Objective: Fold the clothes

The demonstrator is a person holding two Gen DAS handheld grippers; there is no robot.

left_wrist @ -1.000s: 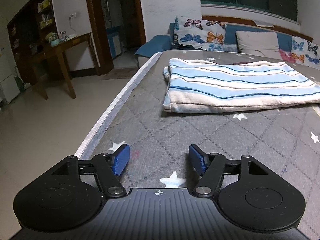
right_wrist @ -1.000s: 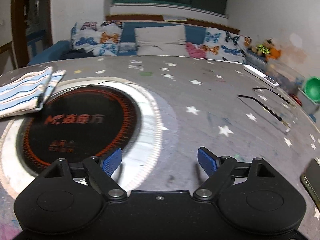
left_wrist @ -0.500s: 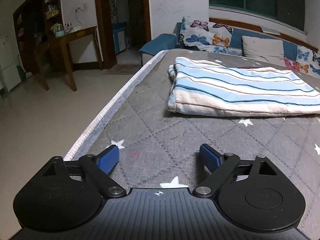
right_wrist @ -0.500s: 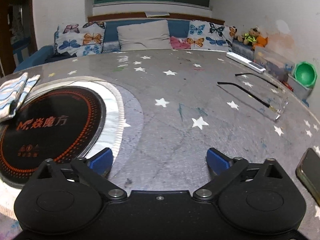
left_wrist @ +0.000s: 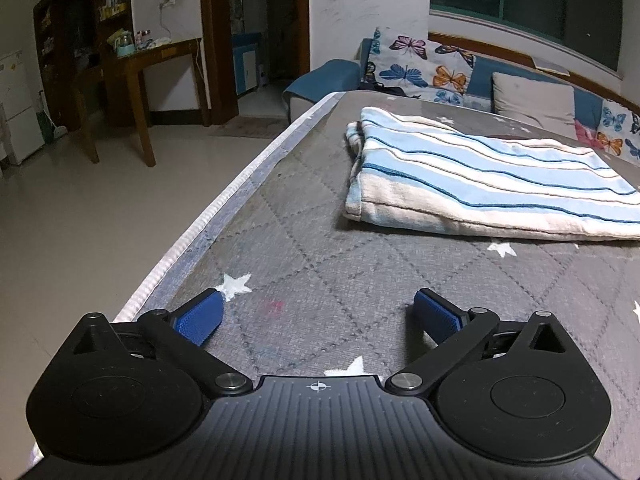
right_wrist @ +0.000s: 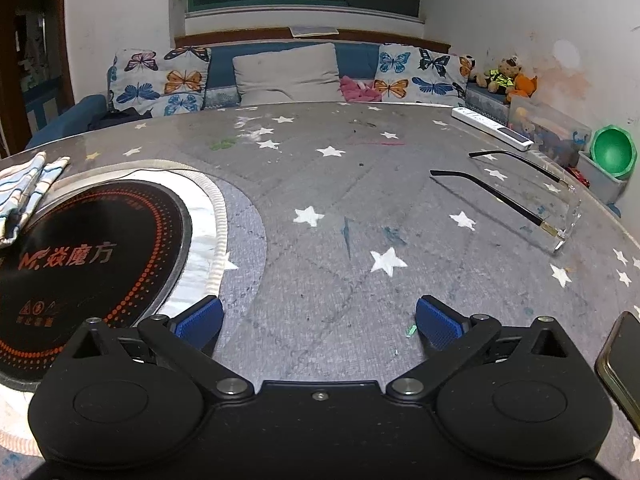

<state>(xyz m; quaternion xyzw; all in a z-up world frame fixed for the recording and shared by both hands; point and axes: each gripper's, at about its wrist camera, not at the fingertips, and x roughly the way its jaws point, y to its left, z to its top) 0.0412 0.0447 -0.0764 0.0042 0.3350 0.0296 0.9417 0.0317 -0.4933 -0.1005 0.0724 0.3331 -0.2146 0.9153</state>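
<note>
Striped towel (left_wrist: 484,184) lay folded flat on the grey star-print tabletop (left_wrist: 320,248), well ahead of my left tool (left_wrist: 316,314) and to its right; in the right wrist view only its corner (right_wrist: 24,188) showed at the far left edge, overlapping the rim of the round induction hob (right_wrist: 80,256) set into the tabletop. The towel's long axis ran across the left view, from near the tabletop's pale left border out past the right edge of the view, with the blue stripes running along it. Its folded end faced the left border.

My left tool stood wide open with nothing between the blue pads (left_wrist: 200,318); its jaws had just been opening. My right tool (right_wrist: 318,318) was likewise spread wide and empty over bare tabletop beside the hob, its jaws having just opened too.

Room noted: tiled floor (left_wrist: 100,216) and a wooden side table (left_wrist: 148,64) to the left, a sofa with butterfly cushions (right_wrist: 160,80) beyond the tabletop. A pair of glasses (right_wrist: 516,196), a white power strip (right_wrist: 492,128) and a phone (right_wrist: 624,364) lay on the right side.
</note>
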